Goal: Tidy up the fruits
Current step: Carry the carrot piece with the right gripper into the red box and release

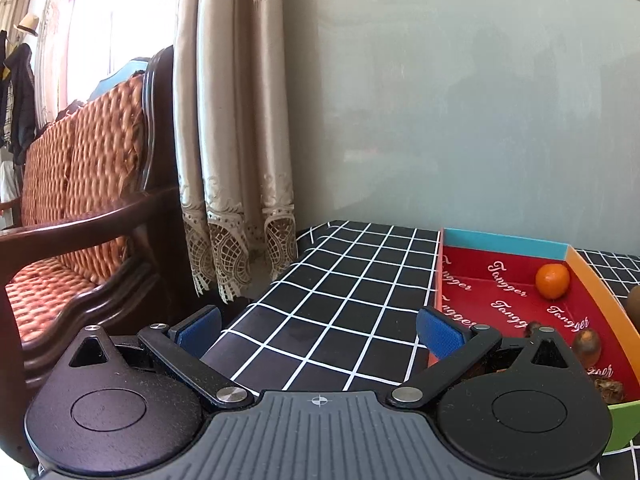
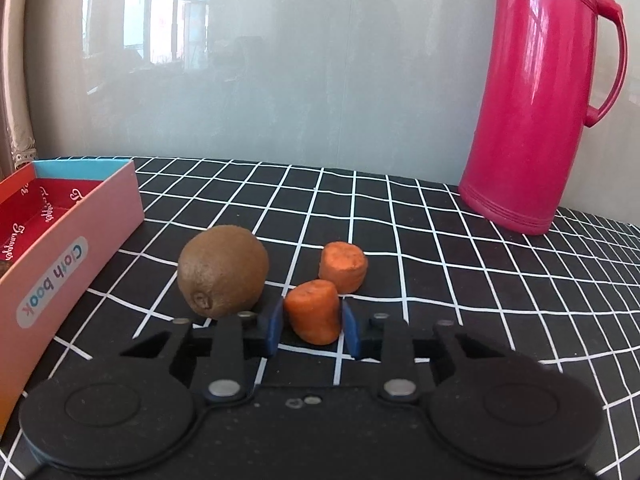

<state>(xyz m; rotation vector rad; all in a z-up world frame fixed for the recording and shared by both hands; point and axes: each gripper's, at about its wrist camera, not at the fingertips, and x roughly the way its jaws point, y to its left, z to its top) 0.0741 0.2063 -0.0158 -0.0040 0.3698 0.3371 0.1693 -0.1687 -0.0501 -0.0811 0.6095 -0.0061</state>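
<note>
In the right wrist view my right gripper [image 2: 314, 330] has its blue pads [image 2: 275, 330] on either side of an orange carrot piece [image 2: 315, 311] lying on the checked cloth; the left pad touches it, the right pad is very close. A second carrot piece [image 2: 344, 266] lies just behind, and a brown kiwi [image 2: 223, 270] sits to the left. In the left wrist view my left gripper [image 1: 320, 330] is wide open and empty above the cloth. The red-lined box [image 1: 506, 242] to its right holds a small orange [image 1: 553, 280] and a brown fruit [image 1: 587, 346].
A tall pink thermos [image 2: 536, 96] stands at the back right. The box's pink side [image 2: 80, 240] is at the left of the right wrist view. A wooden sofa [image 1: 80, 184] and curtain [image 1: 236, 140] lie beyond the table's left edge. A wall runs behind.
</note>
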